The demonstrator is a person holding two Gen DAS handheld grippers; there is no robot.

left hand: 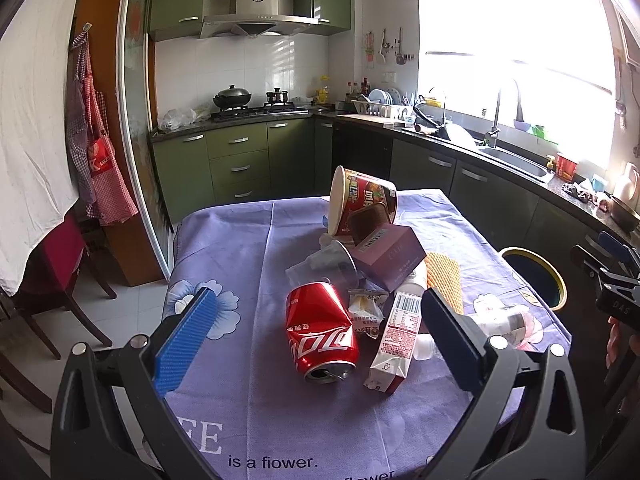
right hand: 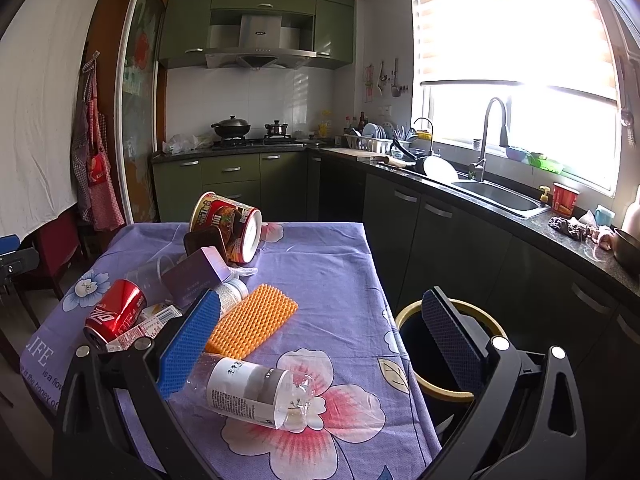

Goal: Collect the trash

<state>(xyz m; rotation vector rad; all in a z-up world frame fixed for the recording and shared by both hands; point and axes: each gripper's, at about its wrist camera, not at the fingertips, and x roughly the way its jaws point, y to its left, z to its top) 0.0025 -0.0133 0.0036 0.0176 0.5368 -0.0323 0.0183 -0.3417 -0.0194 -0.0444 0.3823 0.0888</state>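
Left claw: spread wide, empty, held above the near edge of the surface. Crushed red cola can lying on its side between the two fingers, mouth toward the camera, not touched by either pad. Small drink carton just beside the can on the right, near the right finger. Crumpled snack wrapper wedged between can and carton.

Behind those: clear plastic cup on its side, purple box tilted against it, dark brown tray and red instant-noodle tub tipped over at the back of the heap. Orange ridged sheet flat to the right of the box.

Right claw: spread wide, empty, held over the right near corner of the surface. Clear plastic bottle with grey-white label lying on its side low between the fingers, neck end close to the left finger. Orange sheet just beyond the left pad. Right finger overlapping the view of the dark bin with yellow rim, standing on the floor just beside the surface edge.

Purple floral cloth covering the surface. Kitchen sink along the right wall, well apart.
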